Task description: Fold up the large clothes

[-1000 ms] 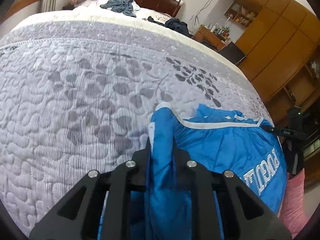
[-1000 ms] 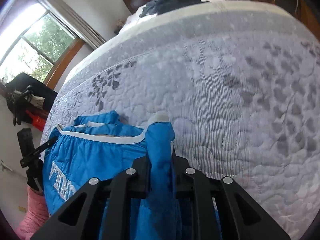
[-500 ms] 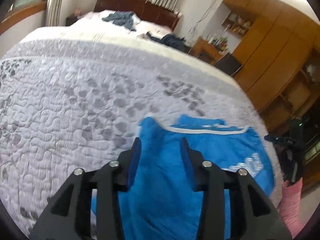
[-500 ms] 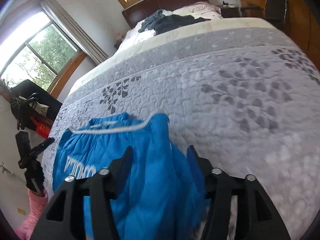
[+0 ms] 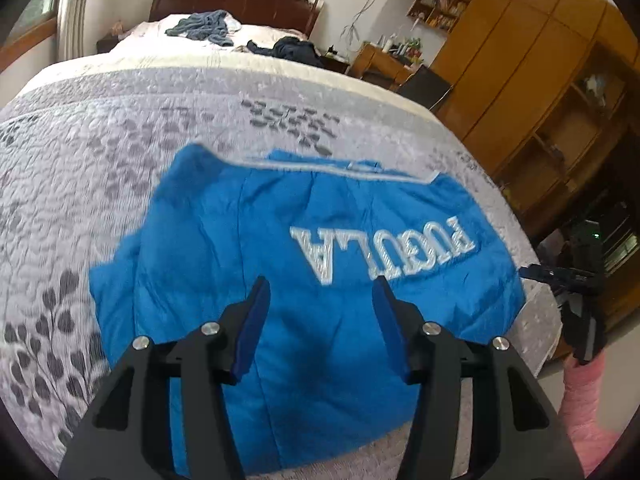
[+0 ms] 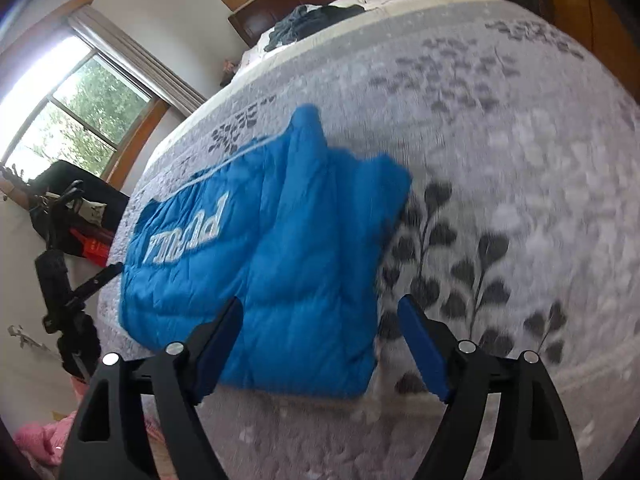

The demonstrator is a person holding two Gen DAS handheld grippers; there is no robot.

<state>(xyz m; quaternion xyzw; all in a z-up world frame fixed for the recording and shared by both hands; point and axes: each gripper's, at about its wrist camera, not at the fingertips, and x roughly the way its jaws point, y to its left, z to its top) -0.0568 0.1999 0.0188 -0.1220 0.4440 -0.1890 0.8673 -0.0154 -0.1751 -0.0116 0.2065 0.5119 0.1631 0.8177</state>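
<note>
Padding and slippery blue fabric made the quilted blue jacket with white lettering [image 5: 304, 248] lie as a thick folded block on the grey leaf-patterned bedspread [image 5: 100, 152], near the bed's edge; judging by the tidy outline, a fold looked finished. The left gripper [image 5: 320, 300] hung above it with its blue-padded fingers spread wide and empty, the lettering just beyond them. The right gripper [image 6: 320, 316] was likewise parted and held nothing, poised over the jacket's near corner, one finger over cloth, the other over bedspread.
</note>
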